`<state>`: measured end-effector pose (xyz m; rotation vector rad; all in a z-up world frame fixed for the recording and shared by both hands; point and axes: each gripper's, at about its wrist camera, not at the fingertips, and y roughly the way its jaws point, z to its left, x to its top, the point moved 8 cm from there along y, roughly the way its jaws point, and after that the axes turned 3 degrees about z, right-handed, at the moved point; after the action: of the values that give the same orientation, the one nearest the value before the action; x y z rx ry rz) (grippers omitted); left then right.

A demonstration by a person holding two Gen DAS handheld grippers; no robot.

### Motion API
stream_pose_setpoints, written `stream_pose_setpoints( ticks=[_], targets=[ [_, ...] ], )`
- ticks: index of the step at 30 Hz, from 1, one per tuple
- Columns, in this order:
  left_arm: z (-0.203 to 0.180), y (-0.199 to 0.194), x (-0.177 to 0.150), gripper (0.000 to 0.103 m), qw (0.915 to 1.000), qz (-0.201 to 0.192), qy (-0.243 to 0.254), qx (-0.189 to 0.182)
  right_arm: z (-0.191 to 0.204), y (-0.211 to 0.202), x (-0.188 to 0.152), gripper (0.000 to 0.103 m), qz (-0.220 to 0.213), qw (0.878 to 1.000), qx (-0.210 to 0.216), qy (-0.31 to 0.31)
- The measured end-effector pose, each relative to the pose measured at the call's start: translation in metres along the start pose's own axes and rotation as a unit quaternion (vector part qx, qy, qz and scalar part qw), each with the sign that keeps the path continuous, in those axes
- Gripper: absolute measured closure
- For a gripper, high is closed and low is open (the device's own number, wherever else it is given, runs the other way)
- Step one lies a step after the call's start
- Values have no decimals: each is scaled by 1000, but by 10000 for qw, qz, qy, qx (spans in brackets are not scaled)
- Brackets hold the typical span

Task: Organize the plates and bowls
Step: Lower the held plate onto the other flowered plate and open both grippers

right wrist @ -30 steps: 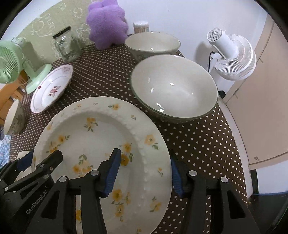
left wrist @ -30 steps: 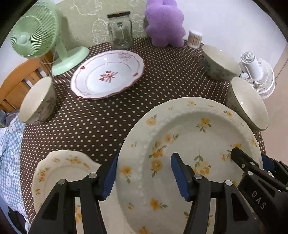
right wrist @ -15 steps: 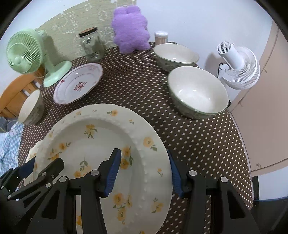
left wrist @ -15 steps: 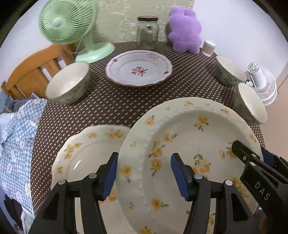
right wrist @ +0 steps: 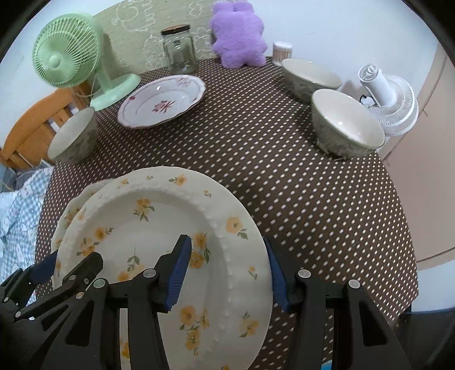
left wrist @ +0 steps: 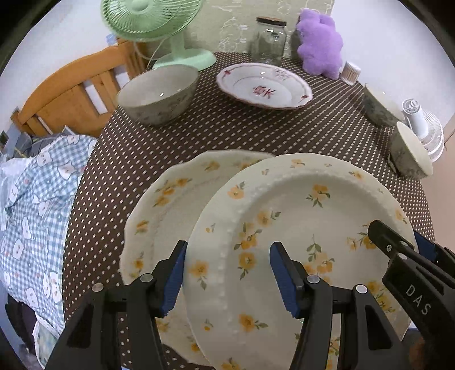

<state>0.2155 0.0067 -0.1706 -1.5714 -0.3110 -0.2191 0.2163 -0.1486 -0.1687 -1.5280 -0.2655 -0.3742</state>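
Both jaws we see clamped on opposite rims of one large cream plate [left wrist: 307, 227] with yellow flowers and a beaded ring, left gripper [left wrist: 227, 273], right gripper [right wrist: 224, 273]. It partly overlaps a scalloped floral plate [left wrist: 170, 205] on the dotted desk [right wrist: 270, 170].

Round table [right wrist: 298, 182] under a brown white-dotted cloth, set against a plain white wall [right wrist: 327, 25] with a green patterned panel [right wrist: 136, 42] behind it. Orange wooden chair [left wrist: 74, 94] at the left edge with blue checked fabric [left wrist: 31, 205] draped beside it; beige cabinet or door panel [right wrist: 421, 159] on the right. Lighting is even and indoor, no hard shadows.
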Motion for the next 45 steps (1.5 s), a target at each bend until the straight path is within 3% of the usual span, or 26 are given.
stream_pose_setpoints(
  ticks=[14, 30, 34, 42, 45],
  targets=[
    [37, 19, -21, 44, 9997, 226, -60, 47, 43, 14, -23, 48, 143, 9998, -18, -150],
    [37, 24, -11, 42, 9989, -49, 183, 425, 43, 37, -27, 48, 366, 9992, -61, -152],
    [36, 25, -11, 36, 9989, -44, 216, 402, 43, 38, -27, 48, 400, 9991, -7, -162],
    [37, 24, -10, 36, 9992, 44, 203, 332, 37, 24, -29, 48, 360, 9992, -43, -157],
    [37, 16, -8, 23, 9981, -144, 307, 507, 39, 13, -28, 52, 241, 9994, -32, -255]
  ],
)
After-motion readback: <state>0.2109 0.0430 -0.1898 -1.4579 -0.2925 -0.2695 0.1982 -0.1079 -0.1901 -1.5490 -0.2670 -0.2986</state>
